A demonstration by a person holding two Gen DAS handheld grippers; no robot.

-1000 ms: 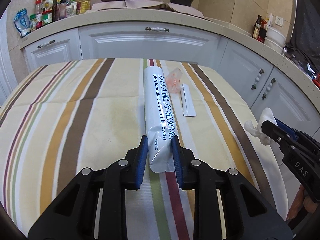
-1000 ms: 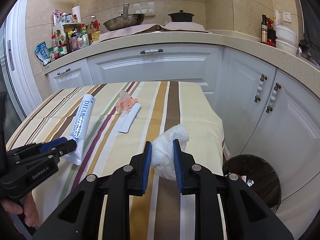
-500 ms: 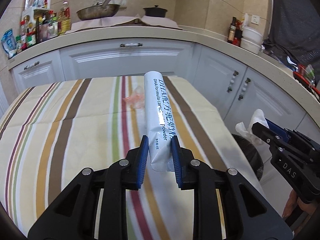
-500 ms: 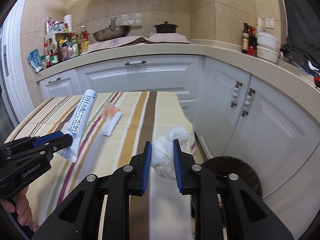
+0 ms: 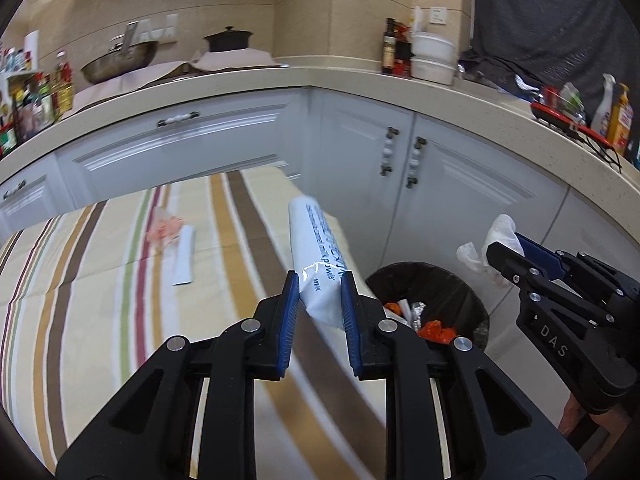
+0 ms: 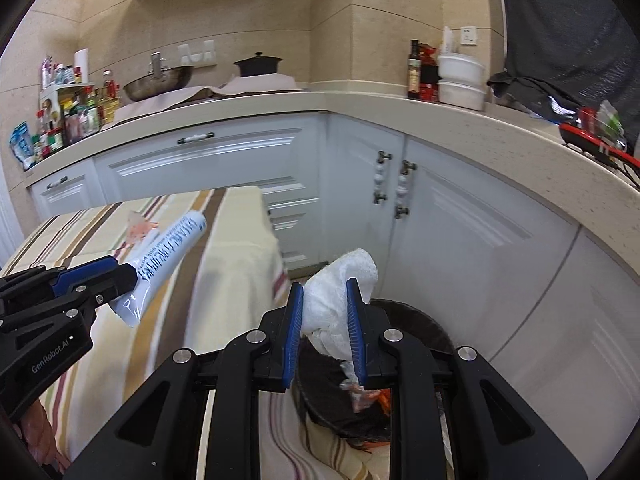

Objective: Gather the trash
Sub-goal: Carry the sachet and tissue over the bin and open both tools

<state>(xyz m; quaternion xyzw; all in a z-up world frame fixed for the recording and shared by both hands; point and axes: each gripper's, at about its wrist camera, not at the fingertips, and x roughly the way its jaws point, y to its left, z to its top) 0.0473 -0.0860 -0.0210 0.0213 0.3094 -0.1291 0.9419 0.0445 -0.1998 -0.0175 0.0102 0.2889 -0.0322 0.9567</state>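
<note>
My left gripper (image 5: 319, 294) is shut on a long white milk powder sachet (image 5: 318, 252) and holds it in the air past the table's right edge, beside the dark trash bin (image 5: 472, 292). My right gripper (image 6: 325, 304) is shut on a crumpled white tissue (image 6: 340, 292) right above the bin (image 6: 436, 332), which holds orange and foil scraps. The right gripper with the tissue also shows in the left wrist view (image 5: 502, 262). The left gripper with the sachet (image 6: 168, 256) shows in the right wrist view (image 6: 120, 278).
On the striped tablecloth (image 5: 100, 300) lie a pink crumpled wrapper (image 5: 162, 232) and a small white packet (image 5: 184, 256). White cabinets (image 6: 440, 240) stand close behind the bin. The counter (image 5: 360, 76) holds pans, bottles and bowls.
Both grippers swung right, off the table toward the bin. The sachet left the tabletop. The tissue now hangs over the bin opening.
</note>
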